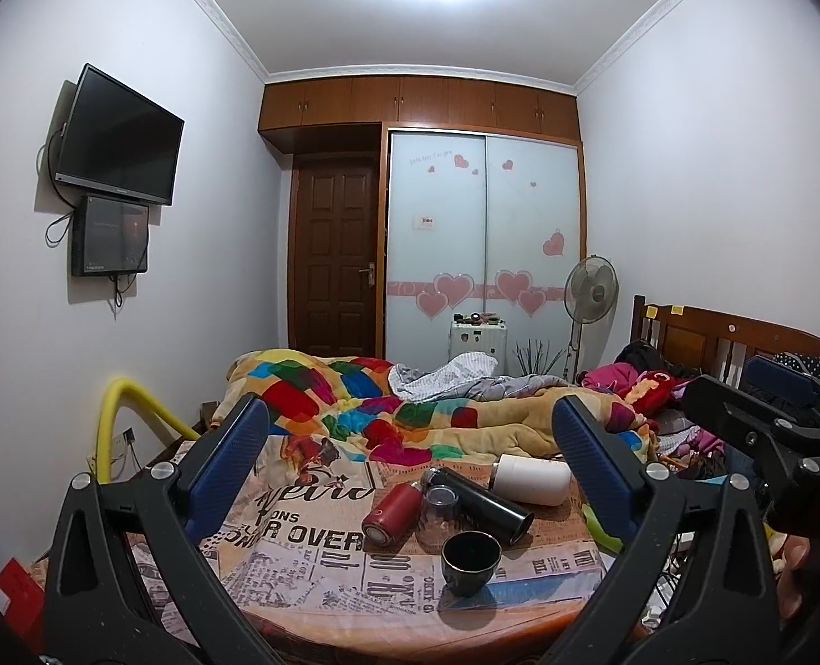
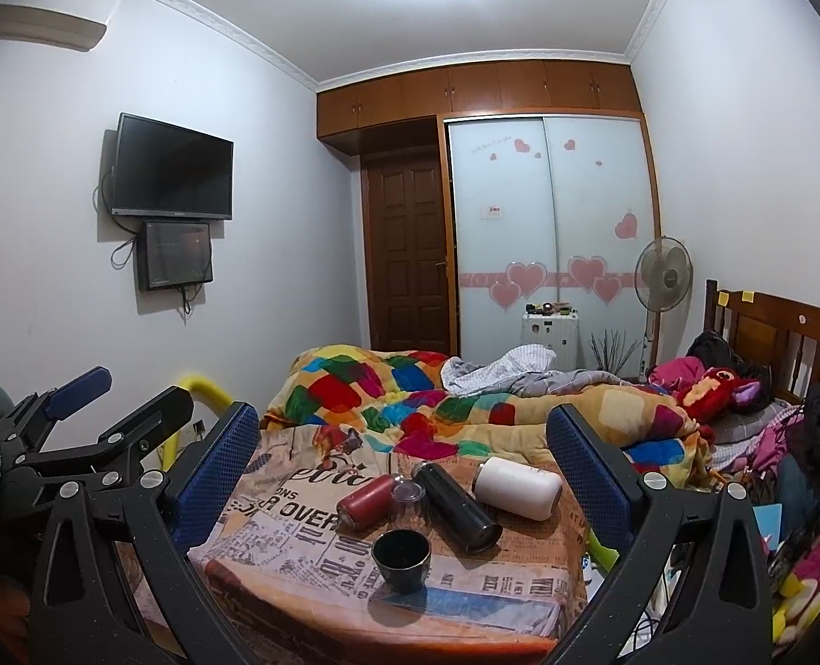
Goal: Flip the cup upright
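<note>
A small dark cup (image 1: 470, 562) (image 2: 401, 559) stands upright with its mouth up near the front of a newspaper-print cloth (image 1: 299, 554) (image 2: 299, 526). Behind it lie a red bottle (image 1: 392, 512) (image 2: 366, 501), a black flask (image 1: 479, 501) (image 2: 457, 507) and a white flask (image 1: 531, 479) (image 2: 518, 485), all on their sides. A clear glass cup (image 1: 440, 515) (image 2: 408, 496) stands between the red bottle and the black flask. My left gripper (image 1: 410, 476) is open and empty, held back from the objects. My right gripper (image 2: 404, 471) is open and empty too.
A colourful quilt (image 1: 410, 415) is heaped on the bed behind the cloth. A yellow rail (image 1: 127, 415) is at the left. Clothes and soft toys (image 2: 742, 404) pile at the right by the headboard. A fan (image 1: 590, 299) and a wardrobe stand at the far end.
</note>
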Demonstrator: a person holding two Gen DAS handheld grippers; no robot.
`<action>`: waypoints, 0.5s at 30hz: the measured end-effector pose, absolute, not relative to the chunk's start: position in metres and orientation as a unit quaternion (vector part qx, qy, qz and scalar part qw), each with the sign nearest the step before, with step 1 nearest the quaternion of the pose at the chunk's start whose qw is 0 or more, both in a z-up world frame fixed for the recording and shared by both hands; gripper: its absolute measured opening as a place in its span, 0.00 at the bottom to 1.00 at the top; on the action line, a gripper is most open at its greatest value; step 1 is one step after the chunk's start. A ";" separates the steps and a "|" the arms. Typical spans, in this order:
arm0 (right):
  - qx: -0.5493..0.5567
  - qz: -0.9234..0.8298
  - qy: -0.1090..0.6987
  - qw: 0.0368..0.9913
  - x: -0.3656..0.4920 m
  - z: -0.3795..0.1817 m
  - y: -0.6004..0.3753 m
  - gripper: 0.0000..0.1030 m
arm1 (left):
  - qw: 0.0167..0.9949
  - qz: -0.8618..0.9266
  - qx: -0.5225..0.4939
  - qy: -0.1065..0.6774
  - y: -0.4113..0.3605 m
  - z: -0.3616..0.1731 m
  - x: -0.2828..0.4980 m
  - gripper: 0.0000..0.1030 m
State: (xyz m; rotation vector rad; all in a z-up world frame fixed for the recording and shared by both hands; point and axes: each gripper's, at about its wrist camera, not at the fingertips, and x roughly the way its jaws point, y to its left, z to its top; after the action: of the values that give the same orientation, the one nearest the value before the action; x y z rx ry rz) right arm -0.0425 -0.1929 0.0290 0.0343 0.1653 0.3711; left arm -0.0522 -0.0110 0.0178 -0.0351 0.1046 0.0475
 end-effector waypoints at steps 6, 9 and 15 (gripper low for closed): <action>0.017 0.184 0.082 0.979 -0.042 0.029 -0.193 1.00 | 0.998 0.023 -0.019 0.054 -0.011 0.015 -0.050 1.00; 0.017 0.184 0.083 0.979 -0.042 0.029 -0.193 1.00 | 0.998 0.022 -0.022 0.056 -0.011 0.012 -0.050 1.00; 0.017 0.185 0.083 0.979 -0.042 0.029 -0.193 1.00 | 0.998 0.017 -0.026 0.060 -0.010 0.012 -0.048 1.00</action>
State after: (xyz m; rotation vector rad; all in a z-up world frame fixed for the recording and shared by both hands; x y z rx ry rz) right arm -0.0417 -0.1932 0.0295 0.0351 0.1662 0.3720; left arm -0.0480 -0.0097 0.0118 -0.0512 0.1208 0.0350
